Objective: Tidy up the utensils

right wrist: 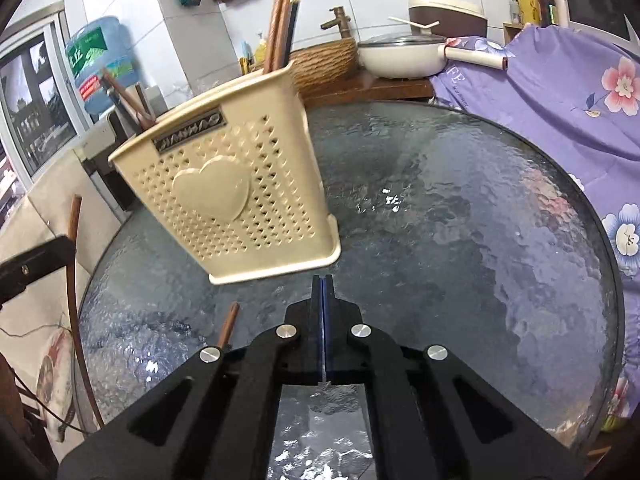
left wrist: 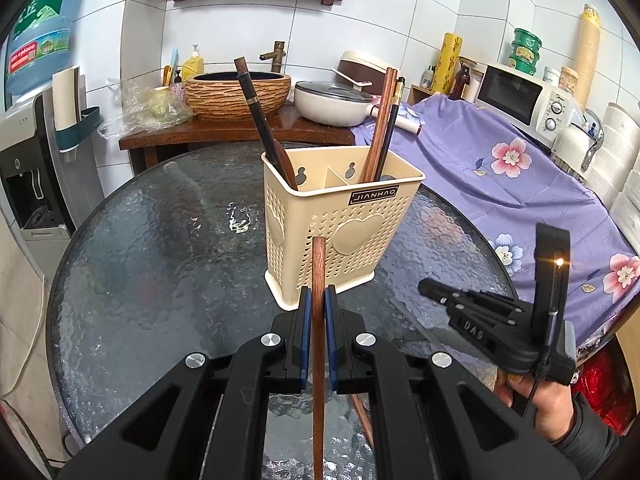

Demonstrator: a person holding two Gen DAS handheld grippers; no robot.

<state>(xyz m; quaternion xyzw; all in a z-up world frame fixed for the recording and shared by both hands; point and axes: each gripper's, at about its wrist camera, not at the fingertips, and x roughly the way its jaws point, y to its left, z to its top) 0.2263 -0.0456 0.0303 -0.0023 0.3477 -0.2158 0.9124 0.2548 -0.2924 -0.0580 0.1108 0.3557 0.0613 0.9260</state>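
A cream perforated utensil holder [left wrist: 340,220] stands on the round glass table [left wrist: 160,240], with dark and brown chopsticks [left wrist: 256,116] leaning in its compartments. My left gripper [left wrist: 319,292] is shut on a brown wooden chopstick [left wrist: 319,340] that points up toward the holder's front. In the left wrist view my right gripper [left wrist: 430,286] hovers low at the right, held by a hand [left wrist: 536,404]. The right wrist view shows the right gripper [right wrist: 322,280] shut with nothing between its pads, just in front of the holder [right wrist: 224,200]. Another brown chopstick [right wrist: 228,326] lies on the glass to its left.
A wooden counter [left wrist: 224,128] behind the table carries a basin, a white pot [left wrist: 334,106] and plastic bags. A purple floral cloth [left wrist: 520,184] covers the surface to the right, with a microwave [left wrist: 520,100] on it. A water dispenser [left wrist: 28,168] stands at the left.
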